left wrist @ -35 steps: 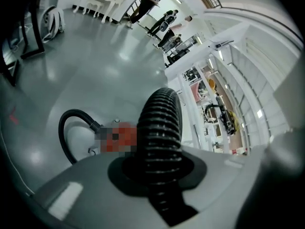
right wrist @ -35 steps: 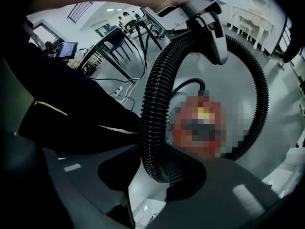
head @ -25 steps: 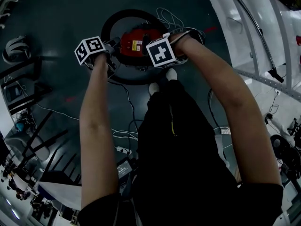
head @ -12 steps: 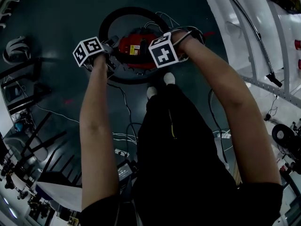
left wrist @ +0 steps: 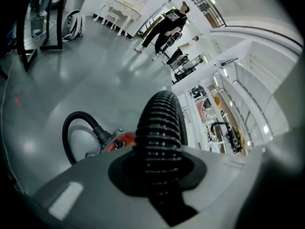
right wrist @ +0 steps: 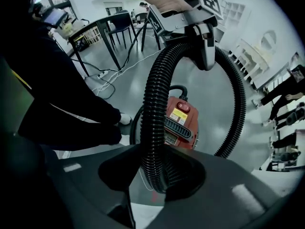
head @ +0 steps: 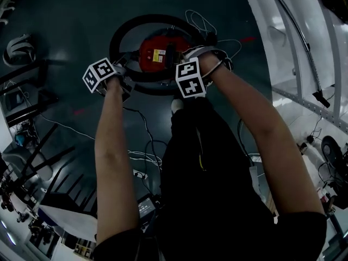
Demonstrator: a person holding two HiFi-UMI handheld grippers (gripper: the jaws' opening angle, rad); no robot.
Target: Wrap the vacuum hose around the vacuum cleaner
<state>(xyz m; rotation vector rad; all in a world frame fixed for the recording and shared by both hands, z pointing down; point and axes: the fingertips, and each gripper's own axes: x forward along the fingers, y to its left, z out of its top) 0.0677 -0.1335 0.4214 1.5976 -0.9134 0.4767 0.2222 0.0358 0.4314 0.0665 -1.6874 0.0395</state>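
Note:
A red vacuum cleaner [head: 157, 53] stands on the dark floor, ringed by its black ribbed hose [head: 117, 34]. My left gripper [head: 126, 74] is shut on the hose at the ring's near left. In the left gripper view the hose [left wrist: 159, 123] rises straight out of the jaws, with the vacuum cleaner [left wrist: 121, 140] behind it. My right gripper [head: 211, 58] is shut on the hose at the near right. From the right gripper view the hose [right wrist: 155, 109] arches up from the jaws to the left gripper [right wrist: 202, 37], over the vacuum cleaner [right wrist: 178, 123].
White cables [head: 198, 22] lie beyond the vacuum and a power strip [head: 140, 174] near my legs. My white shoe [head: 176, 105] is just short of the hose ring. Dark frames and chairs [head: 27, 91] stand at the left, a white structure [head: 304, 48] at the right. People [left wrist: 167, 25] stand far off.
Both grippers have sunk toward the floor and come nearer to me, still holding the hose. The right one has tipped to point more steeply down.

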